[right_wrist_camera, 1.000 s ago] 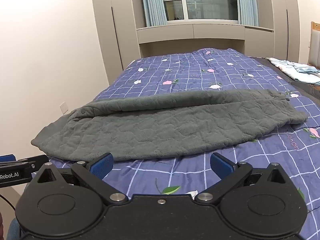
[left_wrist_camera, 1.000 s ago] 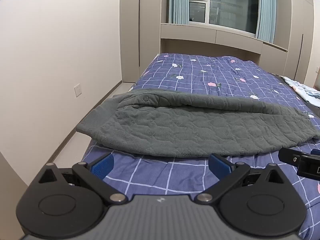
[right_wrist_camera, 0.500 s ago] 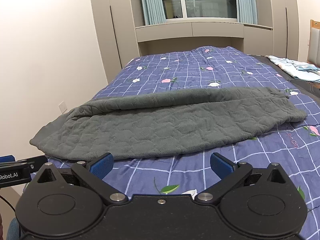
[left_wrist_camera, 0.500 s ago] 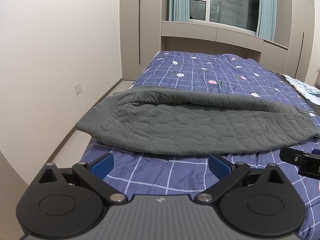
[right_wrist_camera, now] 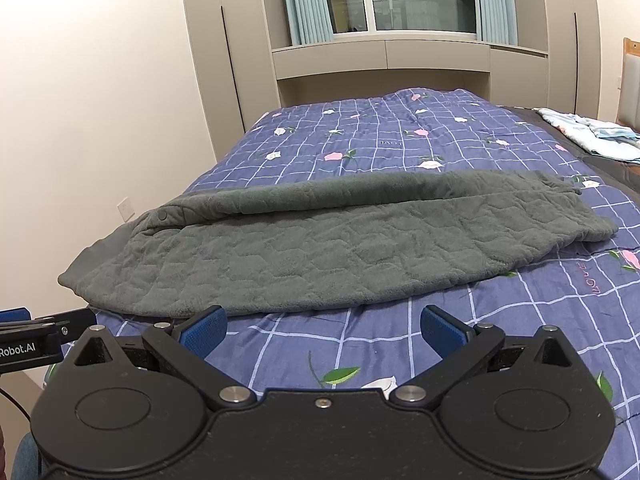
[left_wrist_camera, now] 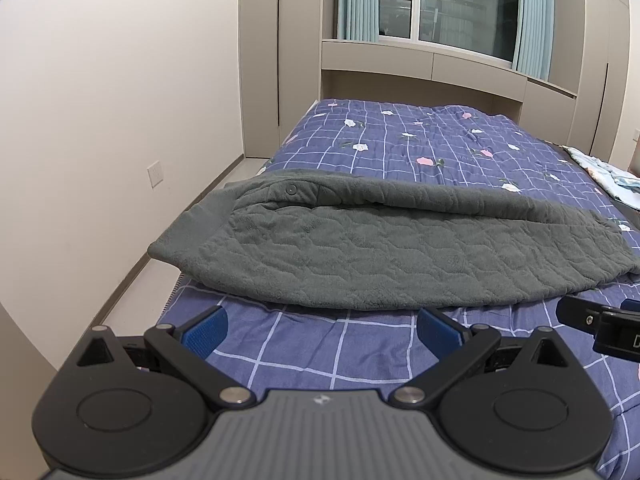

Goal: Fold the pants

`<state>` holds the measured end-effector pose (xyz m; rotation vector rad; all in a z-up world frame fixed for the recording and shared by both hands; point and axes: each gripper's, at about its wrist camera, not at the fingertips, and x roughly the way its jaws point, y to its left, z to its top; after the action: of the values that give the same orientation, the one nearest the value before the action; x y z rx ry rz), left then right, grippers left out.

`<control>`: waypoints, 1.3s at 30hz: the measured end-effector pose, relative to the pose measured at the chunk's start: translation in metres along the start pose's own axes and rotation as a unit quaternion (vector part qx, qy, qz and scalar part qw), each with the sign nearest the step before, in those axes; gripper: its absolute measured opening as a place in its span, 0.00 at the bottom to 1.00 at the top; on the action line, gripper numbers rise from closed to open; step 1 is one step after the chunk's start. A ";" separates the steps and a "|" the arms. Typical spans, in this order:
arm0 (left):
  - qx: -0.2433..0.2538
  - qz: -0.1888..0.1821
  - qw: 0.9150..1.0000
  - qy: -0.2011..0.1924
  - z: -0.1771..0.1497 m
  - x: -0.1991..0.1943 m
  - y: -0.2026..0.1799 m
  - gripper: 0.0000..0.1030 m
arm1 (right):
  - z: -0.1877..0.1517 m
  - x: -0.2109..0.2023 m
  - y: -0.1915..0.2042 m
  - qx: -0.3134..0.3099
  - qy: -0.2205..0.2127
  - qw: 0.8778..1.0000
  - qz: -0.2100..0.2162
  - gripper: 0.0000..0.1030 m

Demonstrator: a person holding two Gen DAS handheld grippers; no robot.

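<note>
Grey quilted fleece pants (left_wrist_camera: 360, 248) lie across the bed, folded lengthwise with one leg on the other, waistband with a snap button at the left, cuffs at the right. They also show in the right wrist view (right_wrist_camera: 340, 248). My left gripper (left_wrist_camera: 322, 330) is open and empty, just short of the pants' near edge toward the waist end. My right gripper (right_wrist_camera: 323, 330) is open and empty, just short of the near edge toward the leg end. Each gripper's tip shows at the edge of the other's view.
The bed has a blue checked quilt (left_wrist_camera: 420, 140) with flowers. The pants' waist end hangs over the left bed edge, beside the floor and white wall (left_wrist_camera: 100, 120). Light blue folded cloth (right_wrist_camera: 588, 132) lies at the far right. Cabinets and a window stand behind.
Both grippers have tilted or dropped slightly, so the pants sit a little higher in both views. The pants have not moved. Both grippers stay open.
</note>
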<state>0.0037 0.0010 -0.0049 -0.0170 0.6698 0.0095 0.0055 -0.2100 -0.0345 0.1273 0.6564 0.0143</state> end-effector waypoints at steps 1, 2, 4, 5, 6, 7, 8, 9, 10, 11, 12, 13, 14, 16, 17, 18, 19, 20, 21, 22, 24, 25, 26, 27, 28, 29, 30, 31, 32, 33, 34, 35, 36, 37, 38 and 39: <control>0.000 0.000 1.000 0.000 0.000 0.000 0.000 0.99 | 0.000 0.000 0.000 0.000 0.000 1.000 0.000 1.00; 0.000 0.000 1.000 0.001 0.000 0.000 0.000 0.99 | 0.000 0.000 0.000 0.000 0.000 1.000 0.000 1.00; 0.000 -0.001 1.000 0.001 -0.001 0.001 0.000 0.99 | 0.000 0.000 0.000 0.000 0.001 1.000 0.000 1.00; 0.000 -0.001 1.000 0.002 -0.001 0.002 0.000 0.99 | 0.000 0.000 0.000 0.000 0.000 1.000 0.000 1.00; 0.000 -0.002 1.000 0.003 -0.001 0.003 -0.001 0.99 | 0.000 0.000 0.000 0.000 0.001 1.000 0.000 1.00; 0.000 -0.002 1.000 0.004 -0.002 0.003 -0.001 0.99 | 0.000 0.001 0.000 0.000 0.001 1.000 0.000 1.00; 0.000 -0.003 1.000 0.005 -0.001 0.005 -0.001 0.99 | 0.000 0.001 0.000 -0.001 0.001 1.000 0.000 1.00; 0.000 -0.003 1.000 0.005 -0.001 0.006 -0.001 0.99 | 0.000 0.001 0.000 -0.001 0.001 1.000 0.000 1.00; 0.000 -0.003 1.000 0.006 -0.001 0.006 -0.001 0.99 | 0.000 0.001 0.000 -0.001 0.002 1.000 0.000 1.00; 0.000 -0.003 1.000 0.006 -0.001 0.006 -0.001 0.99 | 0.000 0.002 0.000 -0.002 0.002 1.000 0.000 1.00; 0.000 -0.004 1.000 0.007 -0.001 0.006 -0.002 0.99 | 0.000 0.002 0.000 -0.002 0.002 1.000 0.000 1.00; 0.000 -0.003 1.000 0.008 -0.001 0.007 -0.002 0.99 | 0.000 0.002 0.000 -0.001 0.002 1.000 0.000 1.00; 0.000 -0.003 1.000 0.008 -0.001 0.007 -0.002 0.99 | 0.000 0.002 -0.001 -0.002 0.002 1.000 0.000 1.00; -0.001 -0.004 1.000 0.008 -0.001 0.007 -0.002 0.99 | 0.000 0.003 0.000 -0.001 0.004 1.000 0.000 1.00; 0.000 -0.003 1.000 0.008 -0.001 0.007 -0.002 0.99 | 0.000 0.003 0.000 -0.002 0.005 1.000 0.001 1.00; 0.000 -0.003 1.000 0.008 -0.001 0.007 -0.002 0.99 | 0.000 0.004 0.000 -0.002 0.005 1.000 0.001 1.00; 0.000 -0.004 1.000 0.008 -0.001 0.007 -0.002 0.99 | 0.000 0.004 0.000 -0.003 0.005 1.000 0.001 1.00; -0.001 -0.004 1.000 0.009 -0.001 0.007 -0.002 0.99 | 0.000 0.004 0.000 -0.003 0.006 1.000 0.001 1.00; -0.001 -0.004 1.000 0.009 -0.001 0.008 -0.002 0.99 | 0.000 0.005 0.000 -0.004 0.007 1.000 0.001 1.00; -0.001 -0.004 1.000 0.010 -0.001 0.008 -0.002 0.99 | 0.000 0.005 0.000 -0.004 0.007 1.000 0.001 1.00; -0.001 -0.004 1.000 0.012 -0.002 0.010 -0.001 0.99 | 0.000 0.006 0.001 -0.005 0.009 1.000 0.001 1.00; -0.002 -0.003 1.000 0.013 -0.002 0.010 -0.001 0.99 | 0.000 0.007 0.001 -0.005 0.010 1.000 0.001 1.00; -0.002 -0.003 1.000 0.015 -0.002 0.011 -0.001 0.99 | 0.000 0.007 0.001 -0.005 0.011 1.000 0.001 1.00; -0.003 -0.003 1.000 0.017 -0.001 0.012 -0.001 0.99 | 0.000 0.008 0.001 -0.005 0.012 1.000 0.001 1.00; -0.003 -0.003 1.000 0.018 -0.002 0.013 -0.001 0.99 | 0.001 0.009 0.002 -0.006 0.014 1.000 0.001 1.00; -0.003 -0.003 1.000 0.020 -0.001 0.014 -0.001 0.99 | 0.001 0.010 0.002 -0.006 0.015 1.000 0.000 1.00; -0.003 -0.003 1.000 0.021 -0.001 0.014 -0.001 0.99 | 0.001 0.010 0.002 -0.007 0.016 1.000 0.000 1.00; -0.003 -0.004 1.000 0.023 -0.002 0.015 -0.001 0.99 | 0.000 0.011 0.002 -0.007 0.017 1.000 0.000 1.00; -0.003 -0.004 1.000 0.024 -0.001 0.015 0.000 0.99 | 0.000 0.012 0.003 -0.007 0.018 1.000 0.000 1.00; -0.003 -0.005 1.000 0.025 -0.001 0.016 0.000 0.99 | 0.000 0.013 0.003 -0.007 0.019 1.000 0.000 1.00; -0.003 -0.005 1.000 0.026 -0.001 0.016 0.000 0.99 | 0.000 0.013 0.003 -0.007 0.020 1.000 0.000 1.00; -0.002 -0.005 1.000 0.026 -0.001 0.017 0.000 0.99 | 0.000 0.014 0.003 -0.007 0.021 1.000 0.000 1.00; -0.002 -0.005 1.000 0.027 -0.001 0.017 -0.001 0.99 | 0.000 0.014 0.003 -0.007 0.022 1.000 0.000 1.00; -0.002 -0.004 1.000 0.028 -0.001 0.018 -0.001 0.99 | 0.000 0.015 0.003 -0.007 0.022 1.000 -0.001 1.00; -0.002 -0.004 1.000 0.029 -0.001 0.018 -0.001 0.99 | 0.000 0.015 0.003 -0.006 0.023 1.000 -0.001 1.00; -0.001 -0.003 0.999 0.031 -0.001 0.019 -0.001 0.99 | -0.001 0.016 0.002 -0.006 0.024 1.000 -0.001 1.00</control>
<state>0.0179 -0.0004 -0.0177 -0.0217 0.7327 0.0041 0.0175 -0.2069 -0.0443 0.1152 0.7038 0.0197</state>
